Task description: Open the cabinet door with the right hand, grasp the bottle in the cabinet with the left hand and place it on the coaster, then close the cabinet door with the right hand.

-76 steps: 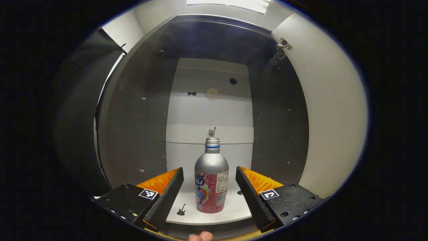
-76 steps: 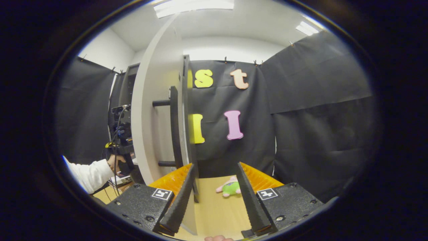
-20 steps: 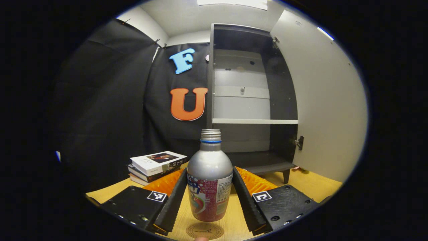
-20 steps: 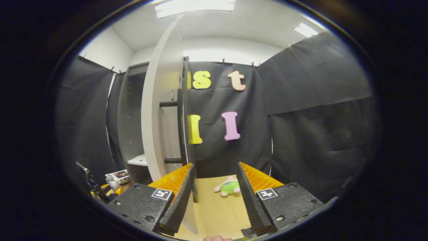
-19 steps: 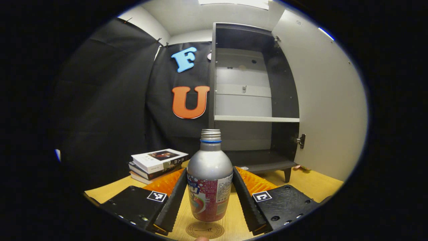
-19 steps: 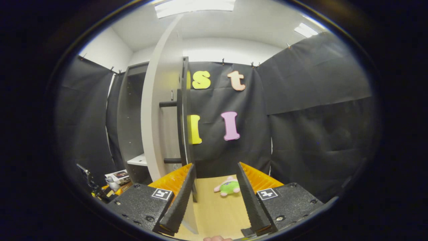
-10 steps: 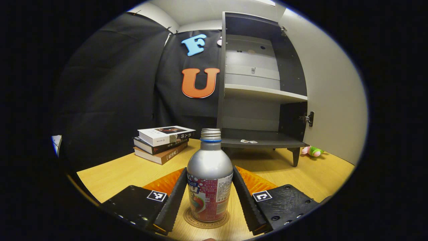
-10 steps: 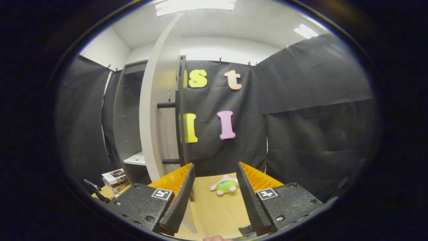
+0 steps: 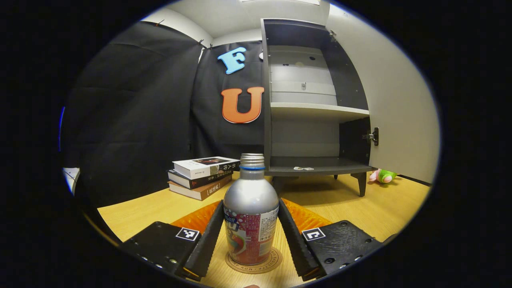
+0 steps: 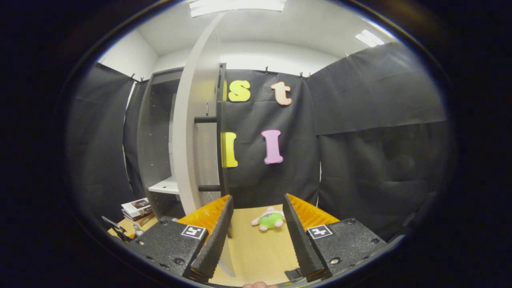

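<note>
Both fingers of the left gripper [image 9: 251, 236] clamp the bottle [image 9: 251, 216], which stands upright on the coaster [image 9: 253, 262]. Releasing should be slow and even, so it stays centred there. Beside the cabinet door [image 10: 196, 132], the right gripper [image 10: 256, 236] waits with jaws apart.

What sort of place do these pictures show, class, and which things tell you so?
Probably a staged recording booth, not a real home: black cloth walls off a wooden table that carries a small open cabinet, stacked books and a plush toy.
</note>
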Tool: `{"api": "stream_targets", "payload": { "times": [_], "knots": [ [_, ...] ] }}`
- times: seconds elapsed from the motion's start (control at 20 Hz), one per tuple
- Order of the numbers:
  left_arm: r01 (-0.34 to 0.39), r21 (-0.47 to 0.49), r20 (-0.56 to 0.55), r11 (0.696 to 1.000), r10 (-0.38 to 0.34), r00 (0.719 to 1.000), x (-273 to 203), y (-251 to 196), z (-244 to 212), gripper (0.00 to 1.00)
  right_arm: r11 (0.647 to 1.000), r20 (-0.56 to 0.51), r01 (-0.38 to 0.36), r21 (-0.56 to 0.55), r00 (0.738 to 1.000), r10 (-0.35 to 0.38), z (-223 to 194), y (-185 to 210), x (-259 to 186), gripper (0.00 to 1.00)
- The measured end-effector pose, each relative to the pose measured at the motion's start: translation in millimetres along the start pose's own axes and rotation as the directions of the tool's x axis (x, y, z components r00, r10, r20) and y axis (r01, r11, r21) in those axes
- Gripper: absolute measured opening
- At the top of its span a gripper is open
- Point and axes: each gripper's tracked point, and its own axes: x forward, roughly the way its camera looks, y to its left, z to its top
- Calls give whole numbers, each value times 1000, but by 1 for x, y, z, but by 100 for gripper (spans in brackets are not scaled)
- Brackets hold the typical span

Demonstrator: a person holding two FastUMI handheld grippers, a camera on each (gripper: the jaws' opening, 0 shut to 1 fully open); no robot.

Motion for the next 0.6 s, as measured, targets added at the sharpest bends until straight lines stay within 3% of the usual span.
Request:
{"api": "stream_targets", "payload": {
  "times": [0.25, 0.5, 0.55, 0.6],
  "knots": [
    [0, -5, -1, 1000, 0, 1000, -4, -2, 0, 78, 1000, -1, 0, 0, 1000, 0, -2, -2, 2, 78],
    [11, -12, -56, 1000, -12, 998, -7, -2, -13, 84, 1000, -3, -11, 3, 1000, 11, -4, 0, 5, 78],
    [10, -17, -55, 1000, -11, 998, -7, -2, -11, 74, 1000, -3, -13, 5, 1000, 13, -5, 0, 6, 78],
    [14, -21, -52, 1000, -15, 999, -8, -2, -9, 87, 1000, -3, -15, 6, 1000, 15, -5, 1, 6, 78]
  ]
}}
